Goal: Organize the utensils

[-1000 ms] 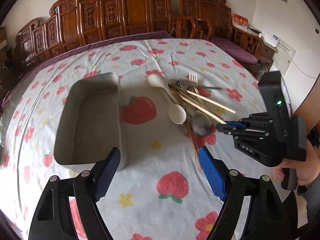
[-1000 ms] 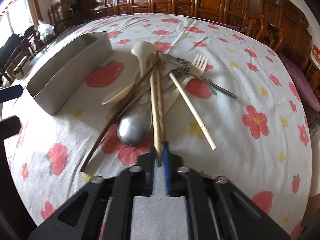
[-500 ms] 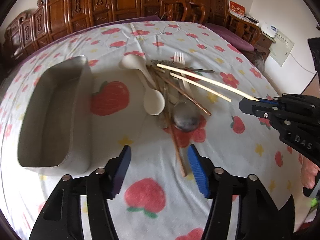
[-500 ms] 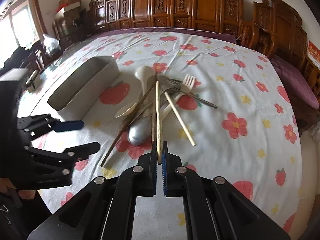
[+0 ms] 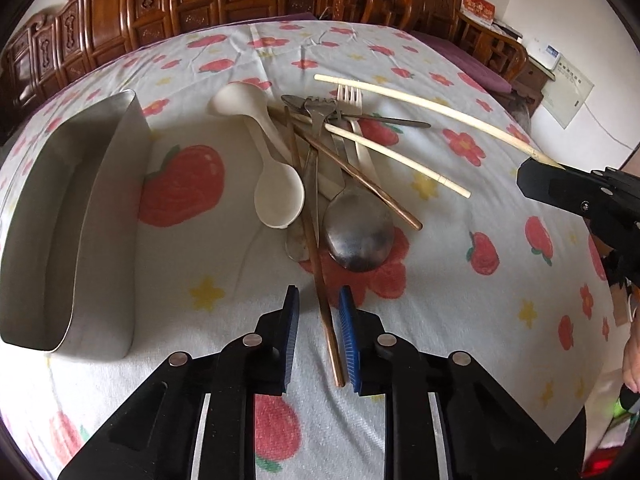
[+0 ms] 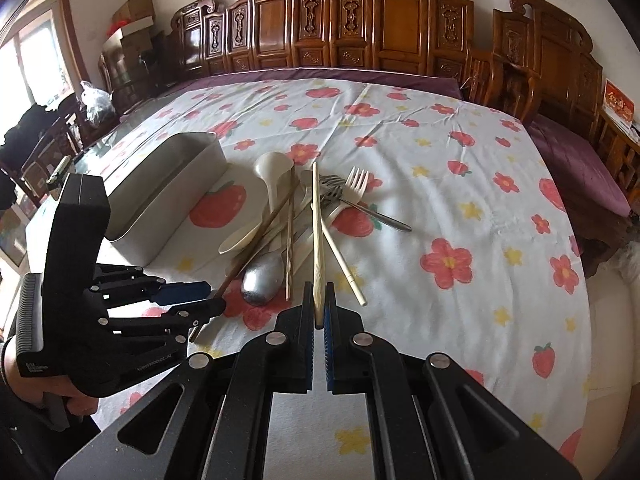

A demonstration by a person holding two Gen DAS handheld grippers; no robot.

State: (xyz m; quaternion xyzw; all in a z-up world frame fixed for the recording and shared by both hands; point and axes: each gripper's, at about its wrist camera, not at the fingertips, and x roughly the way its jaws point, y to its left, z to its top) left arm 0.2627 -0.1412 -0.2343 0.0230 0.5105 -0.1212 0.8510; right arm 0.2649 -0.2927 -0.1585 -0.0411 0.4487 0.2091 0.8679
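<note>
A pile of utensils lies mid-table: a cream spoon (image 5: 276, 196), a metal spoon (image 5: 358, 236), forks (image 5: 350, 98), a pale chopstick (image 5: 396, 158) and brown chopsticks. My left gripper (image 5: 319, 304) is low over the cloth, its jaws partly closed around the near end of a brown chopstick (image 5: 320, 276) without clamping it. My right gripper (image 6: 319, 312) is shut on a pale chopstick (image 6: 317, 232), lifted above the pile; it also shows in the left wrist view (image 5: 424, 108). A metal tray (image 5: 60, 216) stands left of the pile.
A strawberry-and-flower tablecloth (image 6: 460, 184) covers the table. Carved wooden chairs (image 6: 400, 36) line the far side. The left gripper (image 6: 188, 300) shows in the right wrist view, at the near end of the brown chopstick.
My left gripper has moved in over the brown chopstick's end and narrowed its jaws. My right gripper has lifted the pale chopstick higher off the pile.
</note>
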